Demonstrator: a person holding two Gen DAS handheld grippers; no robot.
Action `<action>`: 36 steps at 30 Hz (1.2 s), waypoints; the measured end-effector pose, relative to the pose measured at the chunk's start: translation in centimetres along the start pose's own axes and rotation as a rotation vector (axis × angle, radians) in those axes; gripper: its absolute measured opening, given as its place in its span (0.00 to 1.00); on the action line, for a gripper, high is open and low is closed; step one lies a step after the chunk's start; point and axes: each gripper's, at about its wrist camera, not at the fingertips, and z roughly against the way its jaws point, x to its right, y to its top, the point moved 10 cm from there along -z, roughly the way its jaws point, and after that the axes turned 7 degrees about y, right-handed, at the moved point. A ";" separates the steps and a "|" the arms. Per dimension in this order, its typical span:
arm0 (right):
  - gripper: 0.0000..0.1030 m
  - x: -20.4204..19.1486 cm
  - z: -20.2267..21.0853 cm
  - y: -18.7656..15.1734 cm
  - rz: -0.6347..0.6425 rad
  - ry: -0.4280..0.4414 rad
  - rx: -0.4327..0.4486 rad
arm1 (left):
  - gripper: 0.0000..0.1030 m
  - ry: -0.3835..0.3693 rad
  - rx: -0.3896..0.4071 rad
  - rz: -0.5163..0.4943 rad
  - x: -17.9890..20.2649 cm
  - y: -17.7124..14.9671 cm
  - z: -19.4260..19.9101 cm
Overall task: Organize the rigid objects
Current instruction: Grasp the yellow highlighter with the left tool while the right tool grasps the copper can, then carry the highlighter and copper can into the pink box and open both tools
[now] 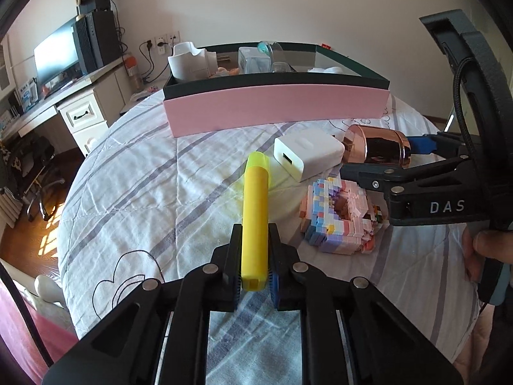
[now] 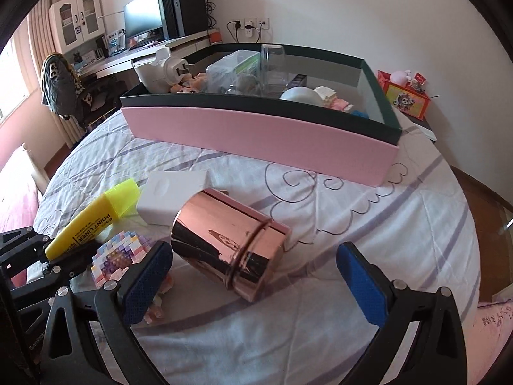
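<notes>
left gripper [image 1: 255, 253]: jaws clamped on yellow highlighter [image 1: 255, 211], on bed [image 1: 128, 192] | right gripper [image 2: 253, 276]: jaws wide, straddling rose-gold canister [image 2: 227, 243] lying sideways | pink box [image 2: 256, 128] beyond

A dark monitor [image 2: 142, 21] stands on the desk [image 2: 179, 43] beside a black tower [image 2: 186, 9].

Quilted bed [image 1: 134, 186]: pink box [image 1: 275, 109], charger [image 1: 307, 155], copper tin [image 2: 227, 247], blocks [image 1: 336, 218]
</notes>
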 end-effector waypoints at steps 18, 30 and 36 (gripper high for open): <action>0.67 0.7 1.9 -0.7 -0.130 0.045 0.089 | 0.14 -0.124 0.020 0.144 -1.1 1.4 -0.1; 0.67 -2.2 8.2 -0.2 -0.151 0.066 0.267 | 0.14 0.008 0.223 0.120 -0.7 4.1 9.0; 0.67 -4.7 13.9 1.3 -0.090 0.040 0.396 | 0.15 0.049 0.326 0.137 -0.8 5.4 14.2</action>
